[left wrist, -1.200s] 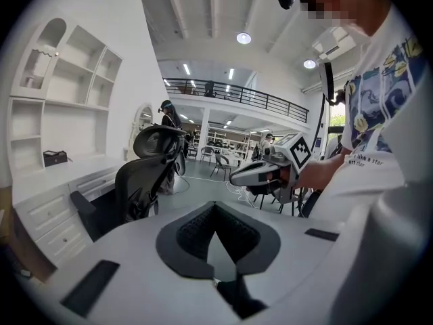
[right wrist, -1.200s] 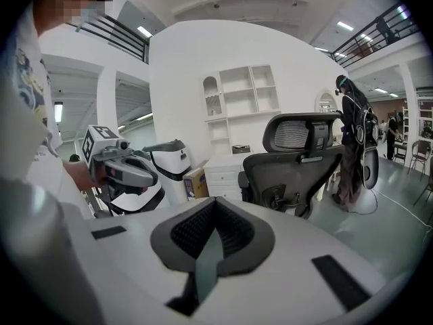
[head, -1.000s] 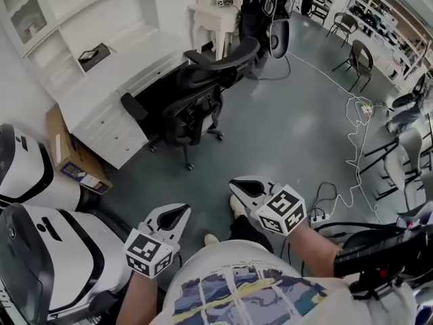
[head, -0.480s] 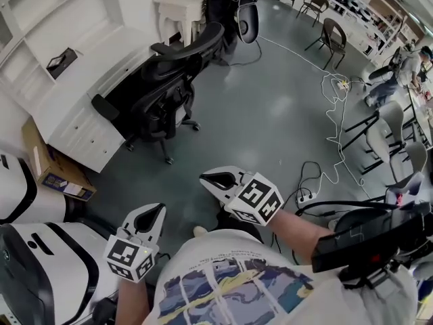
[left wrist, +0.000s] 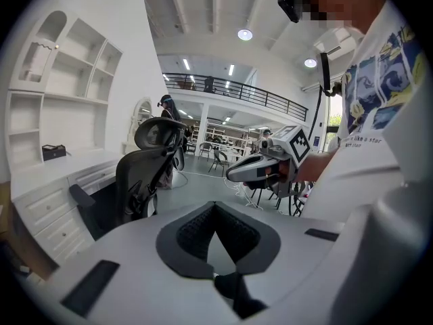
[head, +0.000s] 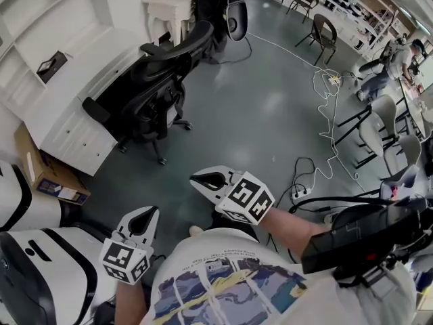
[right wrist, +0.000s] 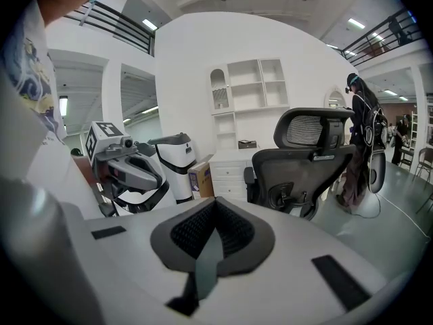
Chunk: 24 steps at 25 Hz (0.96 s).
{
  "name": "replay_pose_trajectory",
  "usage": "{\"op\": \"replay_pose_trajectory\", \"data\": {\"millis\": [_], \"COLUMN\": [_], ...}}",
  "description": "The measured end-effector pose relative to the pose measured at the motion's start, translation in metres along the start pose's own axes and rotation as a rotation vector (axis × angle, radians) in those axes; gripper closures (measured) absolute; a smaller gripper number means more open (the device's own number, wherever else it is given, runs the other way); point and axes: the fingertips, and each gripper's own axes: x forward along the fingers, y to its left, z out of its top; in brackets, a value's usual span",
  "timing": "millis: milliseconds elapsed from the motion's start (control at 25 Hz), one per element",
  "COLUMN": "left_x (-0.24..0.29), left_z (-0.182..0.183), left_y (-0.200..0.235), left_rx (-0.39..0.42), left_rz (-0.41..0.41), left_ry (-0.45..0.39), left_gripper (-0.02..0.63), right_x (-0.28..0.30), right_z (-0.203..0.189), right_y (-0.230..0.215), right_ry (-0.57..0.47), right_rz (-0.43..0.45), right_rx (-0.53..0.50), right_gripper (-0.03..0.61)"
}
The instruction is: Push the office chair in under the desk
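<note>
Black mesh office chair (head: pixel 159 87) stands on the grey floor (head: pixel 270 107) against the white worktop (head: pixel 64 107) with drawers, backrest turned to the room, well apart from both tools. Left tool (head: pixel 144 213) and right tool (head: pixel 197 179) have jaws together, empty. Only the head view shows the white cable (head: pixel 325 114) across the floor; only the gripper views show the ceiling lights (left wrist: pixel 245 34).

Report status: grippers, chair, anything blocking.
Left gripper shut, empty; right gripper shut, empty. Office chair at the desk opening, untouched, both grippers well short. White cable on floor, right of path.
</note>
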Motion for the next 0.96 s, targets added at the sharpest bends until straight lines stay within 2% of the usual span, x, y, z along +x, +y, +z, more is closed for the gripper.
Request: {"op": "replay_pose_trajectory", "data": {"millis": [520,960], "left_x": [0.001,0.021], "left_z": [0.000,0.006], "left_y": [0.011,0.027], "left_rx": [-0.015,-0.023], "left_rz": [0.010,0.020], "left_ry": [0.008,0.024], "left_gripper": [0.600,0.600], "right_x": [0.006,0.017], "right_z": [0.002,0.003], "right_y": [-0.005,-0.031], "right_ry": [0.010,0.015], "right_rz": [0.000,0.013], "right_rx": [0.001,0.012], "right_gripper": [0.554,0.554]}}
